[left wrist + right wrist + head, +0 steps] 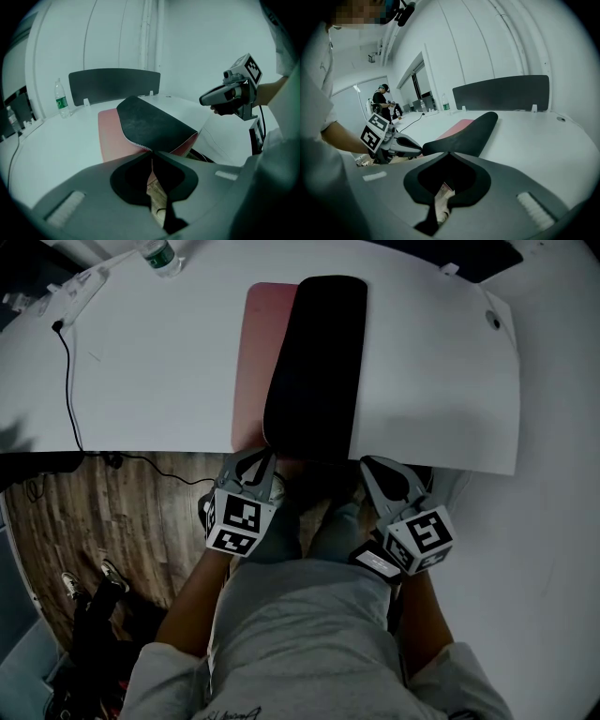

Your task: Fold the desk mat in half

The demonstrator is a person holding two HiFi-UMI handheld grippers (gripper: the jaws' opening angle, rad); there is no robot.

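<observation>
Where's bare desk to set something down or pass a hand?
Free: the desk right of the desk mat, out to the grommet hole; also left of it, up to the cable. Crowded: the near edge, where left gripper and right gripper clamp the mat; far-left corner has the water bottle.

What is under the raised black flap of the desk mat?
Beside the black flap, a strip of the desk mat's pink face shows, lying on the white table. Whatever lies directly beneath the flap is covered and cannot be seen.
</observation>
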